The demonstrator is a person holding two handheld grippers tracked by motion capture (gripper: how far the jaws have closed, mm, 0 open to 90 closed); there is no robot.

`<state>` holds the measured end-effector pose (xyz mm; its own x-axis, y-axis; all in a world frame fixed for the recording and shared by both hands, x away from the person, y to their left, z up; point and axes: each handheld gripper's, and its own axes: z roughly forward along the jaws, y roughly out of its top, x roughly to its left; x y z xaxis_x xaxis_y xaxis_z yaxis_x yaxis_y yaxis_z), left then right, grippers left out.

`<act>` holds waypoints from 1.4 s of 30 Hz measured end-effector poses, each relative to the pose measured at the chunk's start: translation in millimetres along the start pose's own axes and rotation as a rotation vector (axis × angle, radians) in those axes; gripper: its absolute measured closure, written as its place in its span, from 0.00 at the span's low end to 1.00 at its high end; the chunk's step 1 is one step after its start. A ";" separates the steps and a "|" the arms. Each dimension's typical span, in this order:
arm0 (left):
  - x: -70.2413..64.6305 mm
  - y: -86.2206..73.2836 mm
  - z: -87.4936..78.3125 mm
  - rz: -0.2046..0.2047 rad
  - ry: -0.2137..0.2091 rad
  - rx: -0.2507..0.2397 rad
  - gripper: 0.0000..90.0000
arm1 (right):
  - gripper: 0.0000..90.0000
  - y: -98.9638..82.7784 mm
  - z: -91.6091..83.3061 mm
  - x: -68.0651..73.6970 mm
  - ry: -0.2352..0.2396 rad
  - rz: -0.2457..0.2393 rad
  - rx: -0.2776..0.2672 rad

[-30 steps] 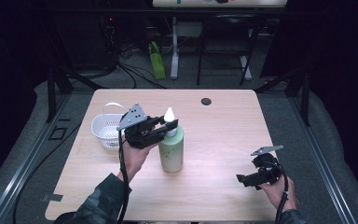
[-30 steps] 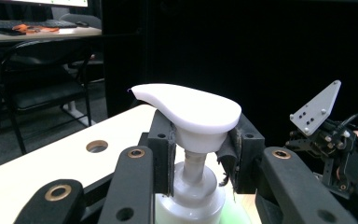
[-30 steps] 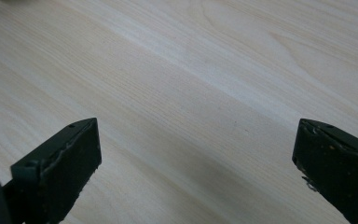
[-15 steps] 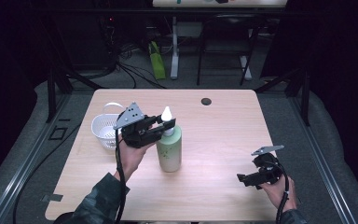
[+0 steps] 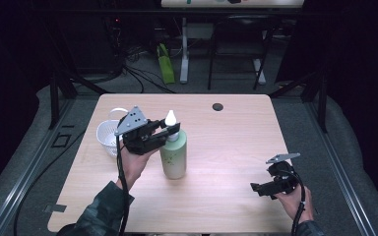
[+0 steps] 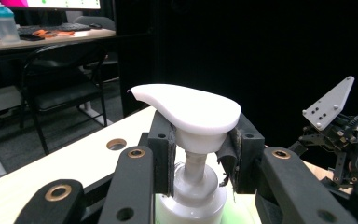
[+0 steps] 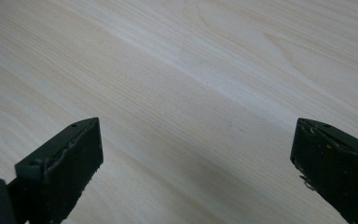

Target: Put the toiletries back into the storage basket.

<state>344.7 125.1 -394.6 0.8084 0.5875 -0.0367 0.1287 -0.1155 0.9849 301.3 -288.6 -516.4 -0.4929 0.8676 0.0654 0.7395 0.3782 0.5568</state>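
Observation:
A pale green pump bottle (image 5: pixel 173 157) with a white pump head (image 6: pixel 191 107) stands upright at the middle left of the wooden table (image 5: pixel 231 142). My left gripper (image 5: pixel 171 132) comes at it from the left and is shut on the bottle's neck just under the pump head. In the left gripper view its pads (image 6: pixel 169 154) press on both sides of the white neck (image 6: pixel 195 165). My right gripper (image 5: pixel 256 188) is held low near the table's front right corner. Its jaws stand wide open over bare wood (image 7: pixel 196 116) with nothing between them.
A white basket (image 5: pixel 107 135) sits at the table's left edge, just behind my left hand. A dark round hole (image 5: pixel 217 106) is set in the tabletop near the far edge. Behind the table are chair legs, cables and a green bottle (image 5: pixel 166 65) on the floor.
The left gripper and the bottle it holds have shifted slightly to the left. The right gripper has stayed in place.

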 end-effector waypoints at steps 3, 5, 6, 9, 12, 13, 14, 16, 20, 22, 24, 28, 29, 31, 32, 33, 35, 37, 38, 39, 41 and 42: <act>2.3 1.1 -2.8 0.000 0.008 -0.006 0.75 | 0.02 0.2 -0.1 0.5 -0.001 -0.002 -0.001; 3.8 2.0 -4.4 0.004 0.016 -0.006 0.75 | 0.02 0.2 0.1 0.7 -0.003 -0.005 -0.002; 4.6 2.3 -5.3 0.000 0.020 -0.008 0.75 | 0.02 0.2 0.1 1.1 -0.005 -0.007 0.000; 5.6 3.4 -6.8 0.011 0.029 -0.002 0.75 | 0.02 0.4 0.1 1.4 -0.007 -0.010 -0.001; 6.6 4.1 -7.6 0.019 0.034 0.003 0.75 | 0.02 0.4 0.3 1.8 -0.002 -0.008 -0.001; 7.1 4.5 -8.2 0.015 0.034 0.003 0.75 | 0.02 0.4 0.5 1.8 -0.005 -0.012 0.002; 7.3 5.1 -8.7 0.015 0.037 0.003 0.75 | 0.02 0.6 0.4 2.0 -0.007 -0.015 0.003; 7.7 6.3 -9.8 0.019 0.036 0.002 0.75 | 0.02 0.7 0.3 2.3 -0.007 -0.015 0.002; 9.9 9.0 -13.5 0.023 0.047 0.008 0.75 | 0.02 0.6 0.6 2.5 -0.011 -0.019 0.006; 11.4 10.2 -15.3 0.023 0.052 0.008 0.75 | 0.02 0.9 0.4 2.9 -0.012 -0.019 0.004; 12.2 11.1 -16.5 0.020 0.055 0.010 0.75 | 0.02 1.0 -0.1 3.3 -0.014 -0.025 0.005; 13.0 13.5 -17.9 0.031 0.062 0.023 0.75 | 0.02 0.9 -0.3 2.9 -0.017 -0.024 0.004; 13.0 14.3 -18.3 0.034 0.067 0.025 0.75 | 0.02 0.9 -0.2 2.6 -0.013 -0.019 0.001; 15.5 15.7 -20.7 0.029 0.073 0.025 0.75 | 0.02 1.0 0.3 2.9 -0.015 -0.024 0.006; 16.2 16.4 -21.7 0.028 0.077 0.026 0.75 | 0.02 1.1 0.3 3.5 -0.012 -0.024 0.005; 17.4 17.6 -23.7 0.024 0.082 0.026 0.75 | 0.02 1.3 0.4 3.8 -0.014 -0.031 0.005; 19.0 20.1 -27.4 0.023 0.089 0.017 0.75 | 0.02 1.7 -0.9 4.5 -0.014 -0.029 0.000; 20.4 23.0 -30.5 0.027 0.097 0.014 0.75 | 0.02 1.8 -1.2 4.4 -0.015 -0.024 0.000; 21.4 24.3 -32.5 0.028 0.102 0.009 0.75 | 0.02 1.7 -1.0 3.9 -0.015 -0.024 0.000; 22.5 25.5 -34.4 0.029 0.107 0.006 0.75 | 0.02 1.7 -0.3 3.5 -0.014 -0.027 0.001; 25.1 27.2 -38.1 0.026 0.118 0.000 0.75 | 0.02 1.8 -0.2 3.7 -0.016 -0.029 0.002; 26.3 28.2 -40.0 0.024 0.125 -0.003 0.75 | 0.02 1.8 -0.6 4.1 -0.016 -0.028 0.001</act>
<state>346.6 169.3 -361.1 0.7336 0.6795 0.0083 0.1079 -0.1286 0.9858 300.4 -284.6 -514.5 -0.5061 0.8617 0.0366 0.7261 0.4027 0.5574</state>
